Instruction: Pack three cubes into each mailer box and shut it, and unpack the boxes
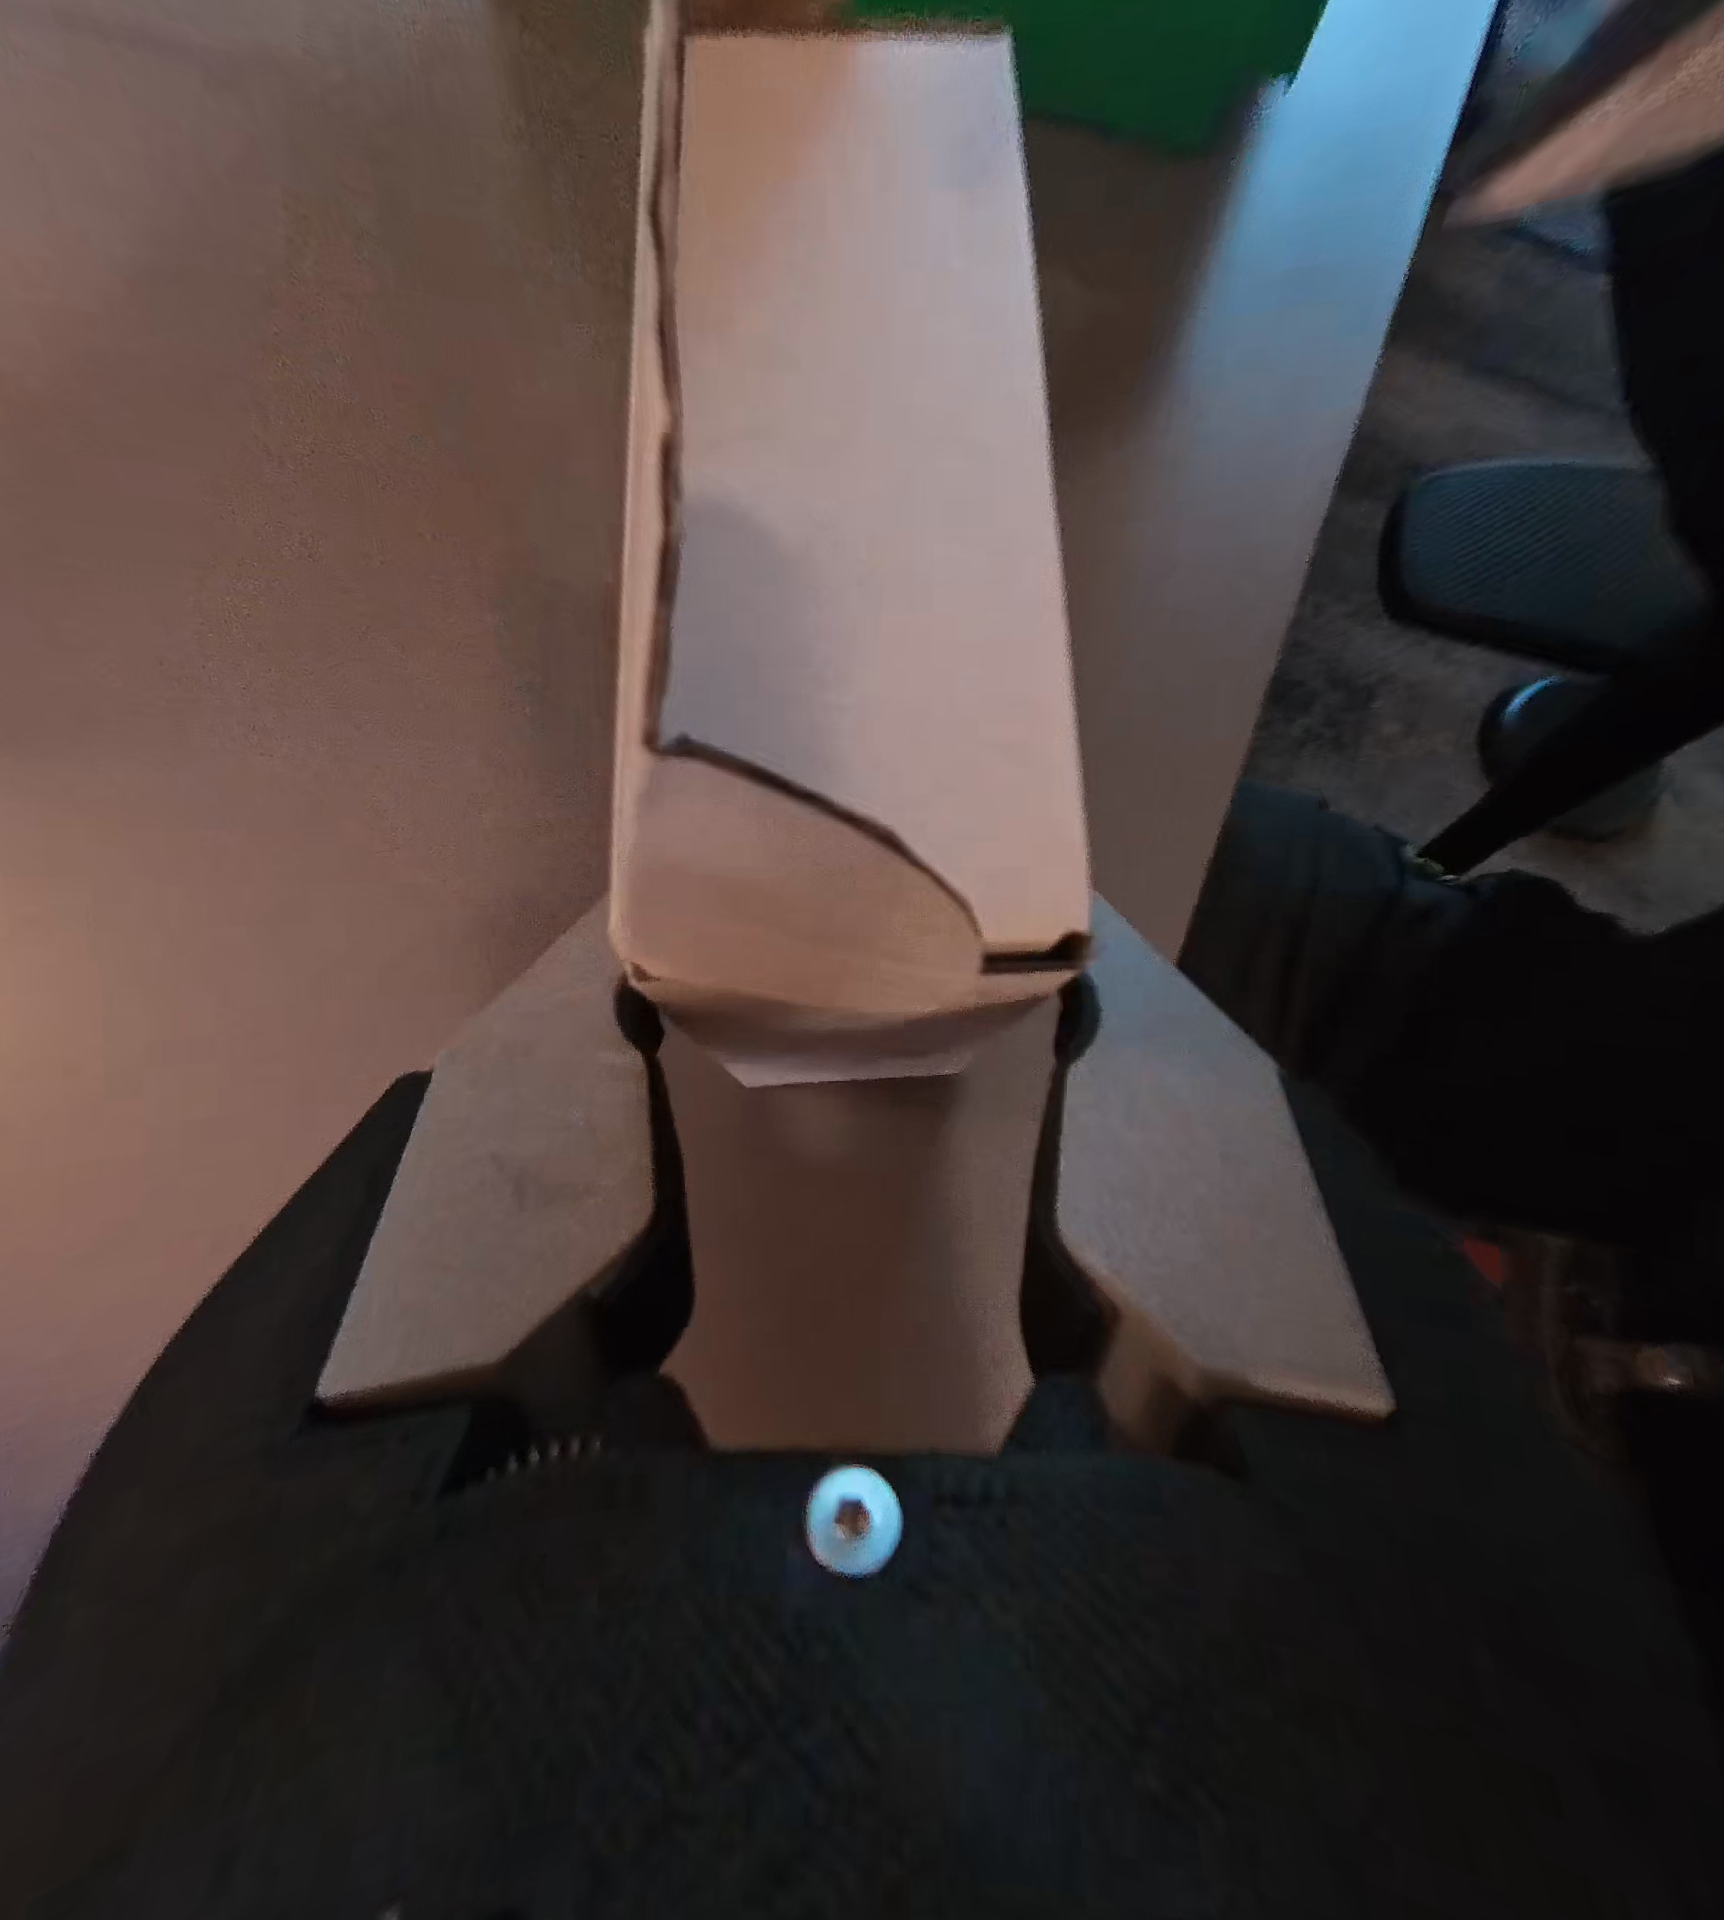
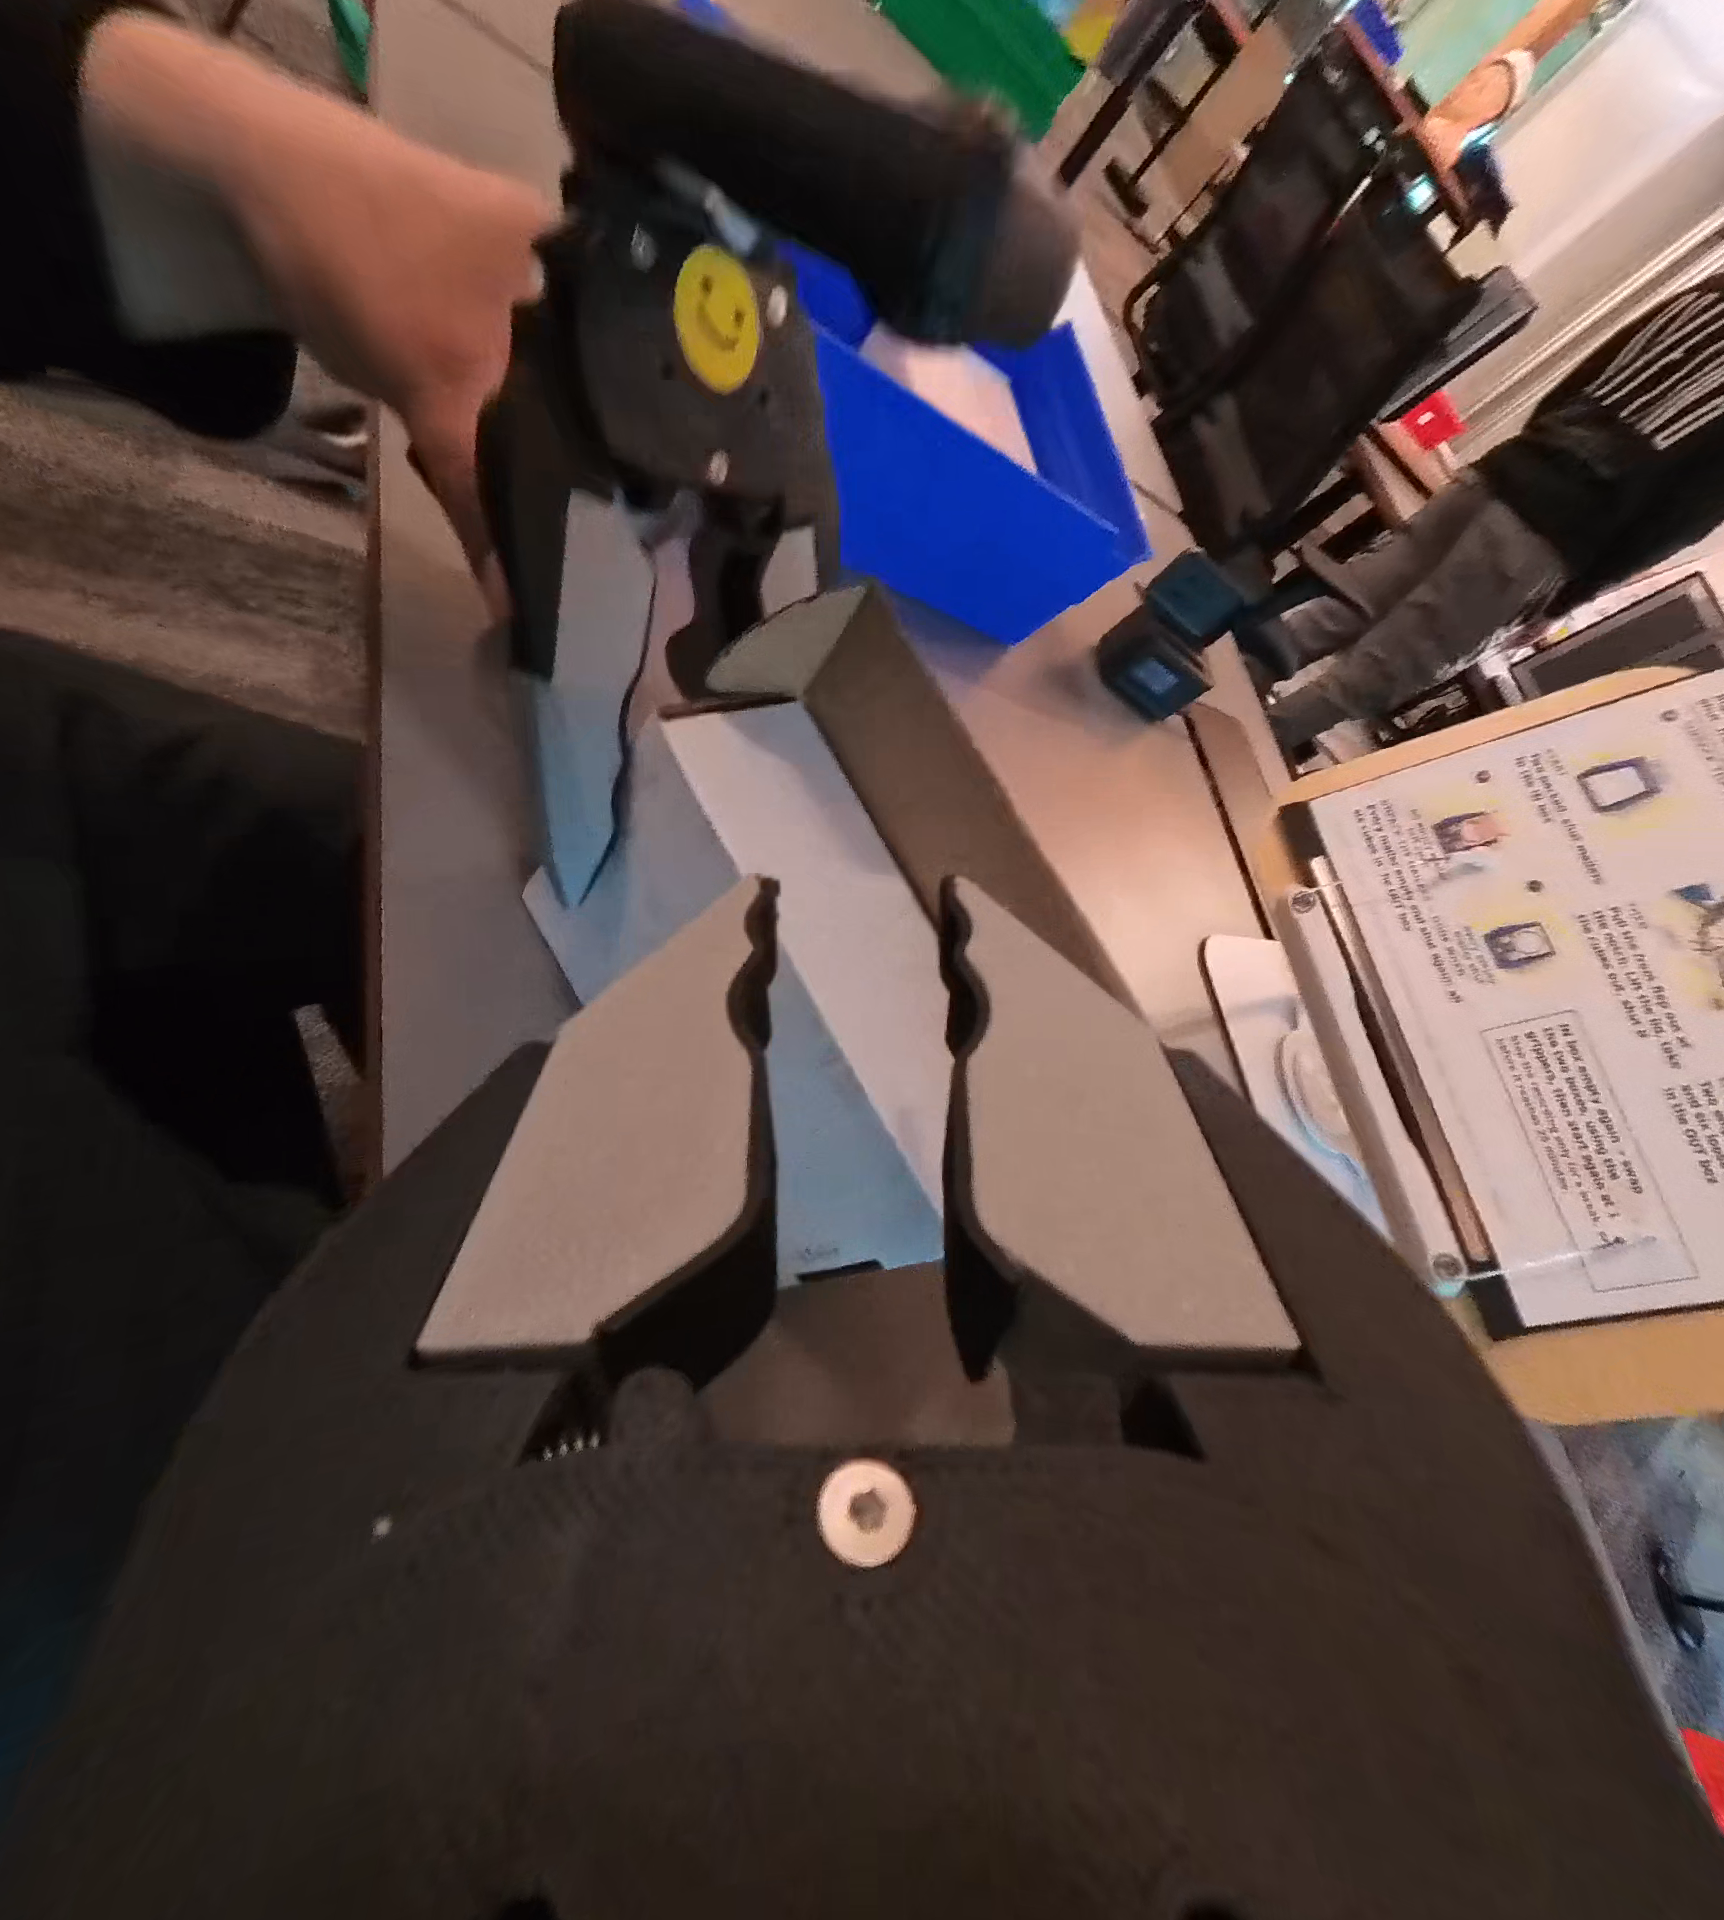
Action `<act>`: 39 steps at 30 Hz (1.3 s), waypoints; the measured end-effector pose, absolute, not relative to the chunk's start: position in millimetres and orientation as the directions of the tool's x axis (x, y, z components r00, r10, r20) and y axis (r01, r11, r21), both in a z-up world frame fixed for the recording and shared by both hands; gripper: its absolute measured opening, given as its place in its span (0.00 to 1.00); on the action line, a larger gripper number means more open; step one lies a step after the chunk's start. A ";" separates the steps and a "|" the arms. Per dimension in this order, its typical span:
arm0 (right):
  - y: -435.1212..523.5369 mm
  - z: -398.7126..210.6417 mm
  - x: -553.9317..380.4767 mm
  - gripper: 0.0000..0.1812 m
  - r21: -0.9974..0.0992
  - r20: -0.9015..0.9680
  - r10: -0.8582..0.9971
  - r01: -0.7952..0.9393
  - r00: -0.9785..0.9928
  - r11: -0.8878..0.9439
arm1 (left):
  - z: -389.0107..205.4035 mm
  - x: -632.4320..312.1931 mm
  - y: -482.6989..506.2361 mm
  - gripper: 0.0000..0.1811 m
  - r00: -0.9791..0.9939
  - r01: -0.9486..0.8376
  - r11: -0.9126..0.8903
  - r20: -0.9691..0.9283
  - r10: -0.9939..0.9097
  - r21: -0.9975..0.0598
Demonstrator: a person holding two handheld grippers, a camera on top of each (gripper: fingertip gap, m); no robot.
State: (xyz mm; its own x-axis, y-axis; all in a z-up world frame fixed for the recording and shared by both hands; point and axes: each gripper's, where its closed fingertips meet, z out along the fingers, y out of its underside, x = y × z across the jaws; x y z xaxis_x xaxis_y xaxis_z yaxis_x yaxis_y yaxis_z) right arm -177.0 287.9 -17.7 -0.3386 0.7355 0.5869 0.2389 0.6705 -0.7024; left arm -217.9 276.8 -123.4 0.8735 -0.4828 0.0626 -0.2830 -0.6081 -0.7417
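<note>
A closed cardboard mailer box [image 1: 858, 520] stands on its narrow side on the table, running away from the left wrist camera. My left gripper [image 1: 855, 1013] is shut on its near end, with one fingertip on each side. In the right wrist view the box [image 2: 785, 831] shows a pale face and a dark side, and the left gripper [image 2: 650, 665], held by a hand, grips its far end. My right gripper [image 2: 858, 904] is open and empty. It hovers over the box's near part without touching it. No cubes show for certain.
A blue bin [image 2: 941, 488] stands behind the box, and a small dark blue block [image 2: 1164, 665] lies to its right. An instruction board [image 2: 1564, 987] stands at the right. The table edge [image 1: 1284, 623] runs close by, with a chair [image 1: 1523, 561] beyond. A green bin [image 1: 1076, 62] is farther off. My hands' fingertips stand some 11 cm from each other.
</note>
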 end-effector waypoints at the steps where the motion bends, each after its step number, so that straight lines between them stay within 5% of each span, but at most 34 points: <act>1: 288.5 -22.8 -178.0 0.17 -0.694 0.586 0.731 0.249 -0.349 0.675 | -116.6 -218.6 275.9 0.42 0.872 -0.259 -0.599 0.083 -0.482 -0.758; 10: 285.6 -79.5 -204.2 0.29 -0.612 0.559 0.707 0.360 -0.432 0.704 | -65.1 -232.0 280.2 0.32 0.899 -0.066 -0.455 0.145 -0.414 -0.888; 15: 275.5 -78.3 -207.7 0.21 -0.610 0.583 0.683 0.318 -0.440 0.726 | -58.2 -238.2 281.6 0.20 0.911 -0.060 -0.415 0.120 -0.394 -0.908; 30: 235.9 -75.3 -168.5 0.09 -0.597 0.517 0.578 0.219 -0.631 0.772 | -58.7 -297.8 292.3 0.19 0.957 0.101 -0.364 0.190 -0.220 -0.926; 33: 223.7 -82.0 -157.5 0.00 -0.599 0.458 0.545 0.209 -0.702 0.773 | -60.2 -302.4 291.6 0.19 0.956 0.112 -0.369 0.201 -0.212 -0.922; 39: 197.9 -104.0 -138.9 0.00 -0.559 0.326 0.463 0.227 -0.824 0.798 | -63.4 -303.5 288.5 0.19 0.945 0.134 -0.386 0.235 -0.229 -0.913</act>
State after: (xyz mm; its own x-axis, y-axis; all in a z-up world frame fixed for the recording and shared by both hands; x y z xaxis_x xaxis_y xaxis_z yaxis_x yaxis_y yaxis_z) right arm -138.9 197.9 -104.0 -0.8244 0.4629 0.3257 0.2272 0.7977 -0.5586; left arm -303.5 288.5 -63.4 0.9446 -0.2290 0.2353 0.1339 -0.3856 -0.9129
